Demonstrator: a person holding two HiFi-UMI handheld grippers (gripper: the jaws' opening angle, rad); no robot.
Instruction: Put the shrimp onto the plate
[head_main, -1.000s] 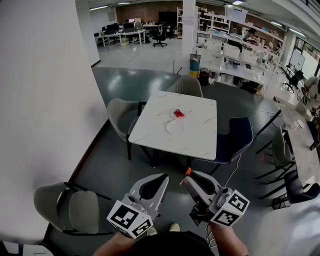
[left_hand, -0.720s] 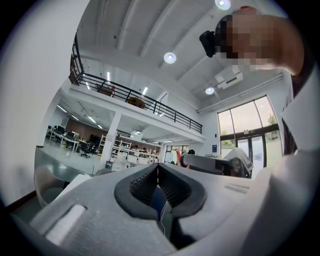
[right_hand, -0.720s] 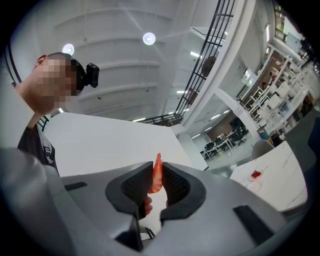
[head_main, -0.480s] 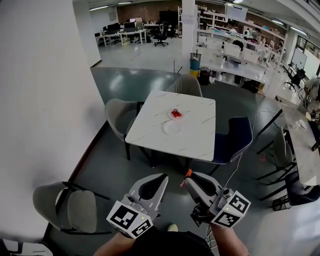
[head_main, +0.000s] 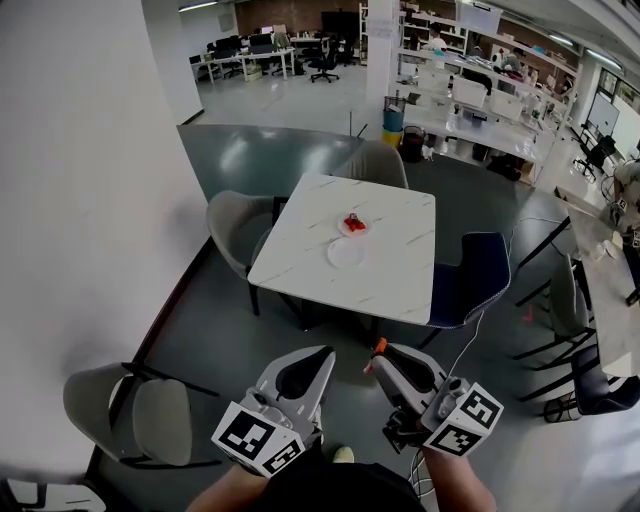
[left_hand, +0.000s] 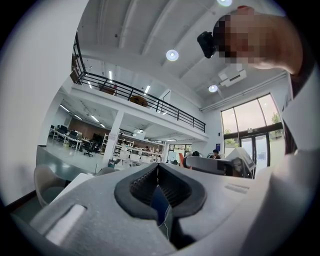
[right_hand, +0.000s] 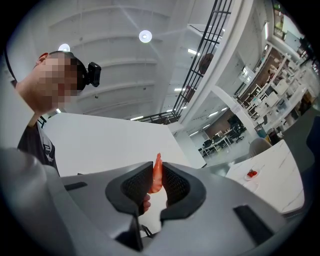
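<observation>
Two grippers held low, well apart from white marble-look square table (head_main: 392, 272). Right gripper (right_hand: 157, 186) clamps thin orange shrimp (right_hand: 157, 172) btwn its pads, tip poking out. Left gripper (left_hand: 158, 172) closed, nothing in it. Empty round white plate (head_main: 346, 253) sits mid-table, just beside small dish w/ red pieces (head_main: 352, 226).

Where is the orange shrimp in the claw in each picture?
Head view: bottom middle, the shrimp pokes from the right claw's tip.
Left gripper view: a small orange tip just right of middle, probably it.
Right gripper view: middle, upright, pinched in the claw.
Shared landmark: the white table, seen in all three.
</observation>
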